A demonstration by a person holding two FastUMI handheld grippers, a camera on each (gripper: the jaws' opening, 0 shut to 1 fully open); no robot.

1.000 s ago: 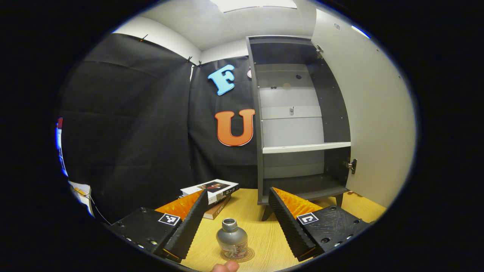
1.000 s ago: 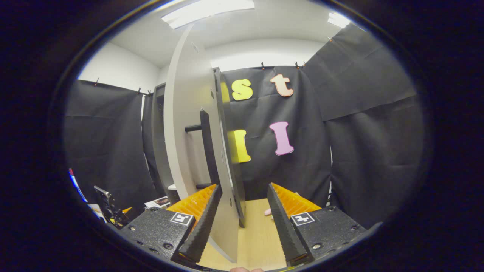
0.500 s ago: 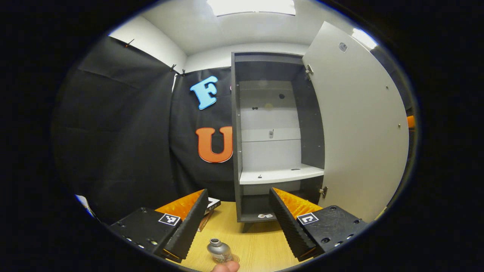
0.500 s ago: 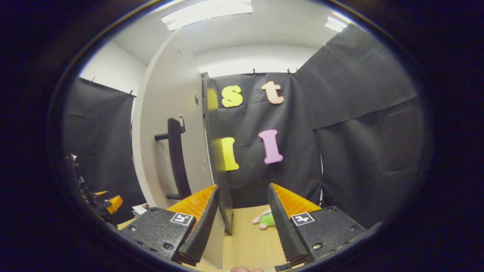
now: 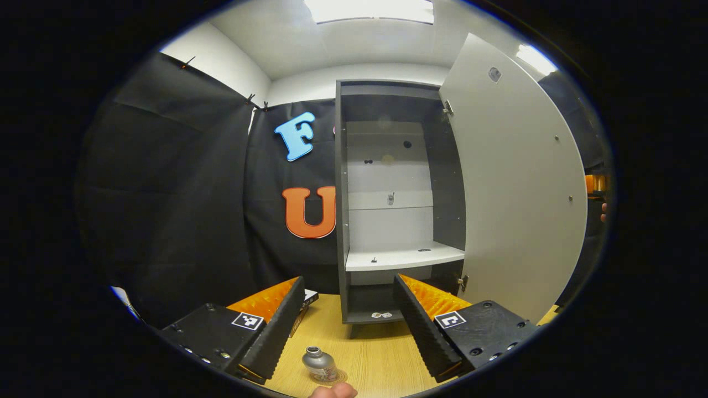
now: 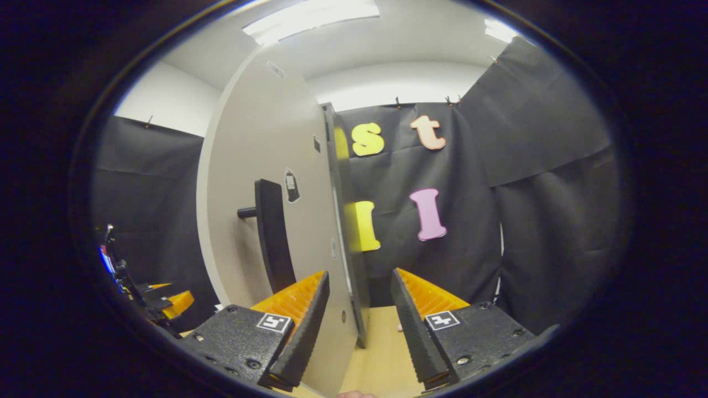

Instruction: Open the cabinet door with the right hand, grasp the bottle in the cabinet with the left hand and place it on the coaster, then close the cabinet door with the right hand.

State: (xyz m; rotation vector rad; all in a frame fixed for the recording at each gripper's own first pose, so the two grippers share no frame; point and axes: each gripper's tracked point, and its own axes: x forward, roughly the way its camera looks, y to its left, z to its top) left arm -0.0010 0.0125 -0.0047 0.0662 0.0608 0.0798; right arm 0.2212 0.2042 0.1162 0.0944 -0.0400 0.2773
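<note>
Bottle (image 5: 320, 365) set on coaster (image 5: 338, 377), door (image 5: 520, 182) ajar.
Both hand-held grippers, left (image 5: 343, 326) and right (image 6: 357, 331), are held wide open and empty; the door's edge is straddled by the right.

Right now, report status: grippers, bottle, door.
Left gripper open, empty. Right gripper open, straddling door edge. Bottle upright on coaster. Door ajar, nothing blocking.

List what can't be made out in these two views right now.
- Coaster, left gripper view: mostly covered by the bottle, rest near the image edge.
- Stickers on the cabinet's bottom shelf, left gripper view: too small.
- Right gripper, right gripper view: contact with the door unclear; door edge runs between open fingers.
- Books, left gripper view: behind a finger.
</note>
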